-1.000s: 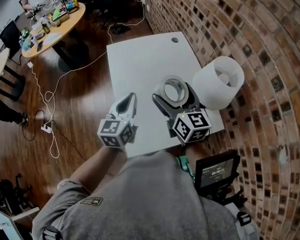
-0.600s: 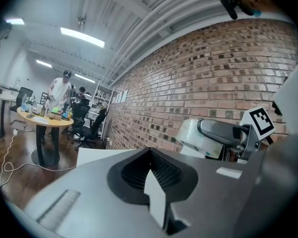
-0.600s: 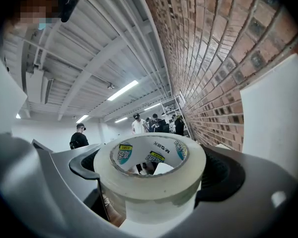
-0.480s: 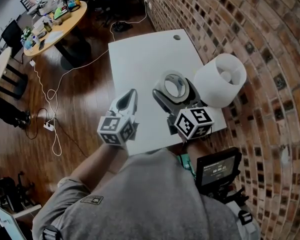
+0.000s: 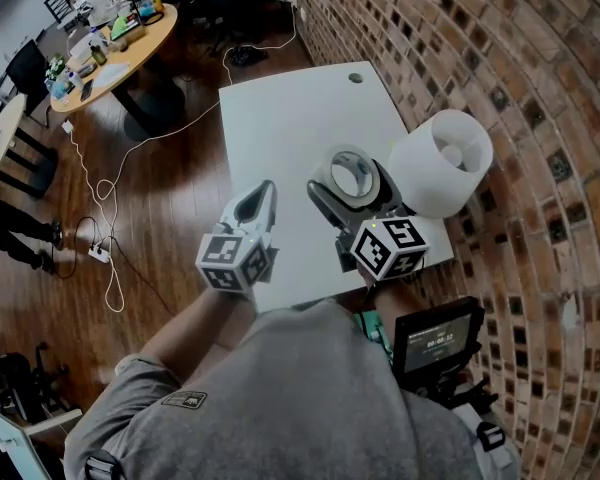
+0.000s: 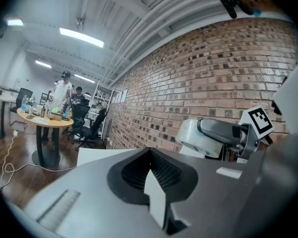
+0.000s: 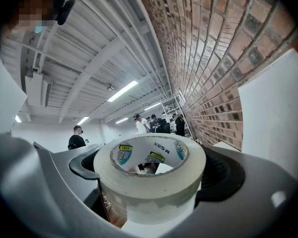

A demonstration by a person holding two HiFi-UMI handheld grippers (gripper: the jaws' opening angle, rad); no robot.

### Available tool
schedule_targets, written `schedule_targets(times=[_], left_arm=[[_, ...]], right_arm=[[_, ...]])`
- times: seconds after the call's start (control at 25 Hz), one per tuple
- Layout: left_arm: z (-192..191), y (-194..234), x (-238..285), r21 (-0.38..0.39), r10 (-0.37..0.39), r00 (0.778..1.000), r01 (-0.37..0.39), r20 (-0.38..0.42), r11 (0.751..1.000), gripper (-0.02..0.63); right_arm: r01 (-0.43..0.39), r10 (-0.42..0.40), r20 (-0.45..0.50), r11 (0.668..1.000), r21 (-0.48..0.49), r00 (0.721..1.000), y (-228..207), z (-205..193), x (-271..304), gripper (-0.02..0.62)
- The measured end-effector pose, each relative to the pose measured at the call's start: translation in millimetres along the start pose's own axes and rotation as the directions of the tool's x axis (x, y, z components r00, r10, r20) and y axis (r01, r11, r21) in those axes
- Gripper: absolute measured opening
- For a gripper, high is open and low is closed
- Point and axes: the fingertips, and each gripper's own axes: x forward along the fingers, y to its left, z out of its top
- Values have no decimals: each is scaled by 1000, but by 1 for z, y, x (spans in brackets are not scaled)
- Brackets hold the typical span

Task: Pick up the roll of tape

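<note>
Now: R gripper [image 5: 350,190] jaws clamped on tape roll [image 5: 332,178]; L gripper [image 5: 258,204] jaws together, empty.

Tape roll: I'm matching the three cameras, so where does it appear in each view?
Head view: tape roll centre-right, gripped by the right gripper.
Left gripper view: right of middle, in front of the wall.
Right gripper view: centre foreground, between the jaws.
Shared landmark: the brick wall.

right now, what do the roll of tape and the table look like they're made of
The roll of tape: cloudy off-white plastic film, slightly glossy, wound on a core with print inside, probably cardboard. The table: smooth matte white top, likely laminate.
</note>
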Motion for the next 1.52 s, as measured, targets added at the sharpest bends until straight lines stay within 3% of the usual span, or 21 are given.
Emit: schedule_targets(times=[1.52], left_arm=[[-3, 10, 3, 0, 21, 1000, -21, -10, 1000, 2]], right_arm=[[-8, 7, -31, 1000, -11, 1000, 0, -4, 6, 592]])
